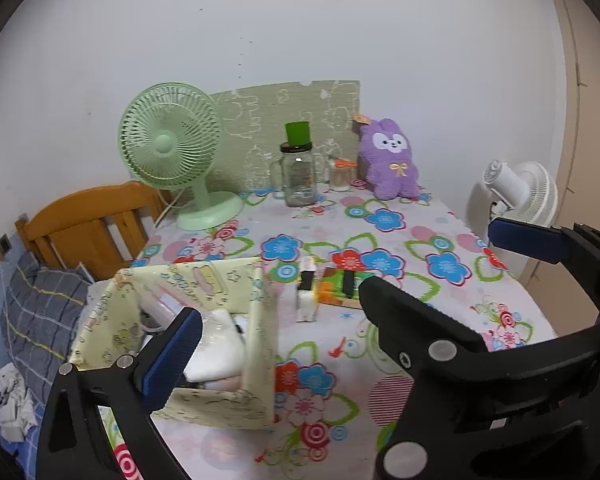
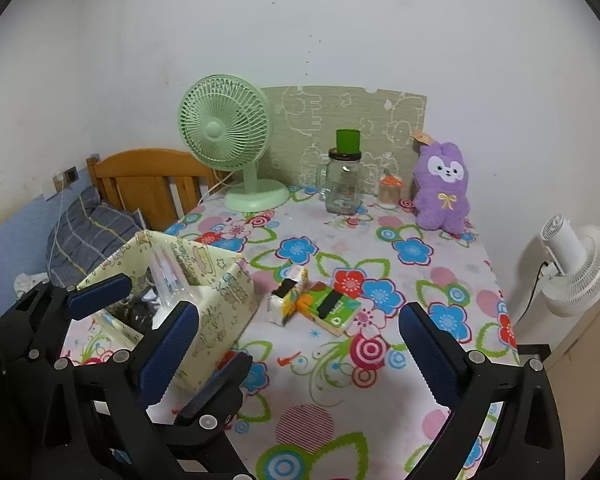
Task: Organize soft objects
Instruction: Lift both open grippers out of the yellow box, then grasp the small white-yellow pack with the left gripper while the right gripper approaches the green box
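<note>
Both grippers sat closest to the lens, and both had their blue-padded tongs spread wide with nothing between them. From its own camera the left gripper [image 1: 276, 344] hovered over the near-left part of the table, one pad just over the open top of the pale yellow fabric box [image 1: 220, 344], the other reaching out toward the right. The right gripper [image 2: 300, 344] hung over the near-middle of the floral tablecloth [image 2: 420, 280], released as well; the left gripper [image 2: 148, 332] showed up in that view too, beside the box [image 2: 216, 300].

That box stood at the near-left of the table and already had some white soft stuff and a clear packet stuffed inside. Just right of it lay a small yellow-and-white tissue pack [image 2: 288, 300] touching a green packet [image 2: 332, 308], both loose on the cloth near the middle.

Way at the far right sat the purple plush bunny [image 2: 442, 192], upright against the patterned board [image 2: 380, 120], well apart from the box. Next to it were a little orange-lidded jar [image 2: 390, 192] and a glass mason jar [image 2: 342, 184] with a green cup [image 2: 348, 141] on its lid. Far left had the green desk fan [image 2: 228, 136]. Off the table to the right stood a white fan [image 2: 576, 264].
</note>
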A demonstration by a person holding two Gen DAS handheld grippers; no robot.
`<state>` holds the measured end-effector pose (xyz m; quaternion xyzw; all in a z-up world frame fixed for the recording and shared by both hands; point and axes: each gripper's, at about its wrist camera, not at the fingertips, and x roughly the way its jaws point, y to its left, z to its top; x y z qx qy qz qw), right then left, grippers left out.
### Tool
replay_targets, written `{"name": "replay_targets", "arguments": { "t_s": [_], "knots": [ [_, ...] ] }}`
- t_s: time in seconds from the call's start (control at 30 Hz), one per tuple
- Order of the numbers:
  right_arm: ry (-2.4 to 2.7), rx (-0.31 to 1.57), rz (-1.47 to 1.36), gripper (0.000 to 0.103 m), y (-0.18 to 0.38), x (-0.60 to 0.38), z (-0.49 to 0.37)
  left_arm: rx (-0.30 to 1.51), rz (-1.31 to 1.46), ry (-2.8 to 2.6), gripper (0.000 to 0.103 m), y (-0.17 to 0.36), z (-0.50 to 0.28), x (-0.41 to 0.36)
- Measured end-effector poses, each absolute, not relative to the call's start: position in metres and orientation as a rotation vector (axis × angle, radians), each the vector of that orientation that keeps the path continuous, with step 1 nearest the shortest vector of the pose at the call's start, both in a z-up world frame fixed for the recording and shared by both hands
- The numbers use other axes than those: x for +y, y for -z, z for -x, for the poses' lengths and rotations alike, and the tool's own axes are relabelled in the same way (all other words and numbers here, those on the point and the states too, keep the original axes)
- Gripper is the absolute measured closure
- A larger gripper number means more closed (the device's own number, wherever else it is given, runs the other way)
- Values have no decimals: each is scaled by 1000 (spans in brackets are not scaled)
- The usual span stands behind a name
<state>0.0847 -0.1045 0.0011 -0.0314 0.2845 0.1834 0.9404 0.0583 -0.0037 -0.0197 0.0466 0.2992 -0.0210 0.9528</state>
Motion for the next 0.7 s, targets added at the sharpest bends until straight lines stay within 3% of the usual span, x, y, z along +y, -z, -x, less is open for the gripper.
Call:
{"name": "replay_targets", "arguments": {
  "t_s": [0.7],
  "knots": [
    [-352,617,56,2,23,-136,-121,698,-64,15,3,47,-107,-24]
  ]
}}
